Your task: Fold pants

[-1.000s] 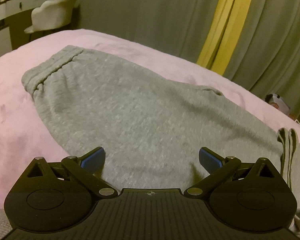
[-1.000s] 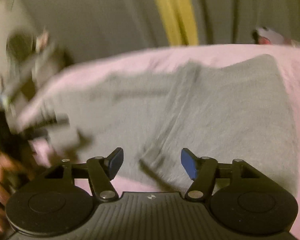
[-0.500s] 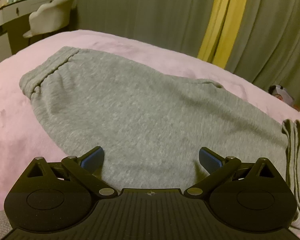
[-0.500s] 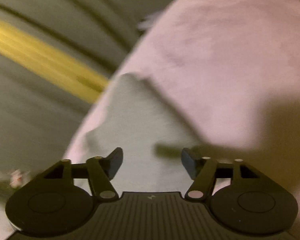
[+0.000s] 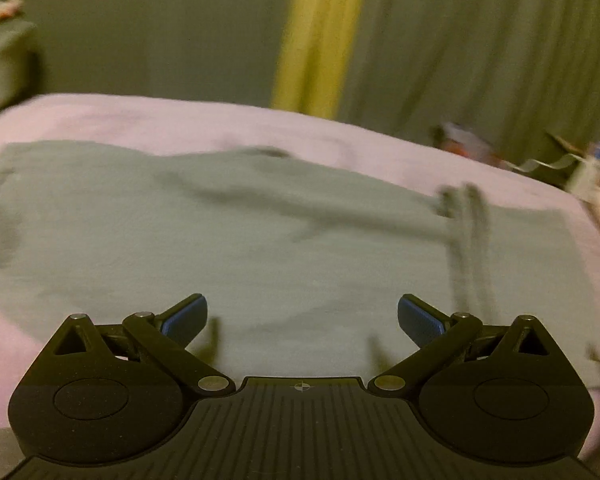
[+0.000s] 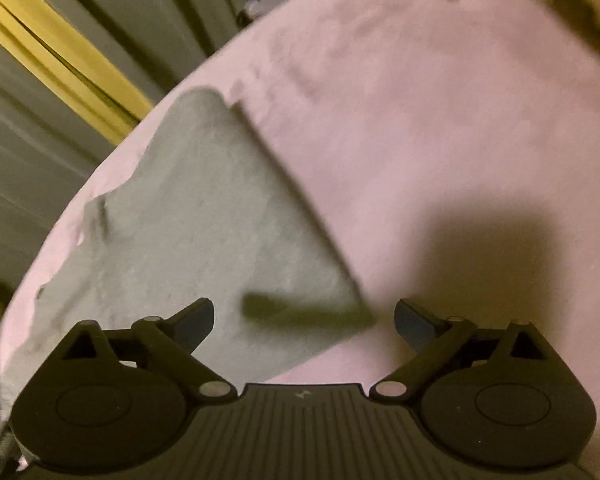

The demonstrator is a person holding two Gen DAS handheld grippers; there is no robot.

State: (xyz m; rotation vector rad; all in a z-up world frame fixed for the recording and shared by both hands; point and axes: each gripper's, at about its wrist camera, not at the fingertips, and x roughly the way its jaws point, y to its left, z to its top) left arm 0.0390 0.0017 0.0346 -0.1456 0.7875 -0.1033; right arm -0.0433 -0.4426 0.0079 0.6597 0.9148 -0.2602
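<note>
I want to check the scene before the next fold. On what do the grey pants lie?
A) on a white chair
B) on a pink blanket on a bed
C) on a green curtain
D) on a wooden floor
B: the grey pants lie spread on the pink blanket, which shows around their edges in both wrist views; the green curtain hangs behind the bed.

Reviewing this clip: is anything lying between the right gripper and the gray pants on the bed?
Nothing visible is. The right gripper hangs over the corner of the gray pants on the pink bedspread; its jaws have just been opening, with nothing pinched. Only a shadow falls on the cloth there.
</note>
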